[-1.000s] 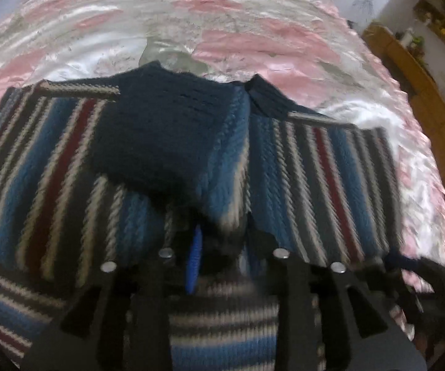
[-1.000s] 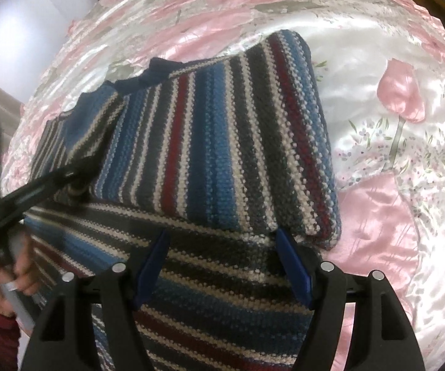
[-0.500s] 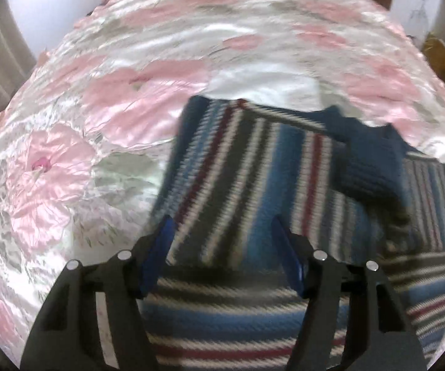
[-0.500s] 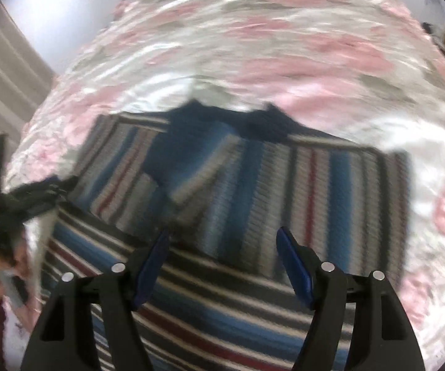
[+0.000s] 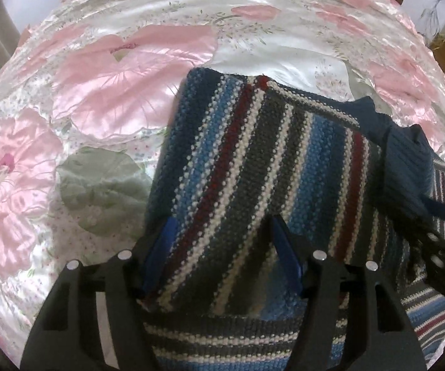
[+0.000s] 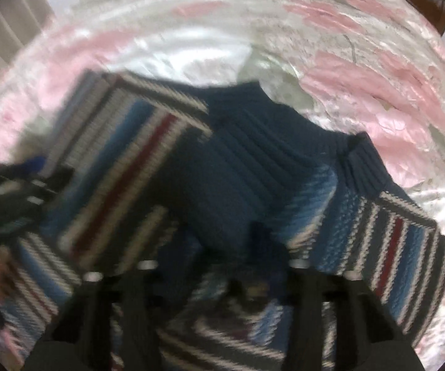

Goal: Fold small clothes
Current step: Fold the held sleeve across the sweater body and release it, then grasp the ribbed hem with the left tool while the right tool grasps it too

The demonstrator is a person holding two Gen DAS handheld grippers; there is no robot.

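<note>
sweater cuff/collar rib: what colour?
Plain navy blue, unstriped, on the sweater. Shows largest in the right wrist view, though blurred.

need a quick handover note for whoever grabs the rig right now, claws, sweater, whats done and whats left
Left claw: open, its fingers either side of the folded left sleeve.
Right claw: blurred, open or shut unclear; it sits over the sweater's middle, near the navy collar.
Sweater lies on the floral bedspread.
Done: both sleeves folded inward.
Left: fold the body and tidy.
</note>
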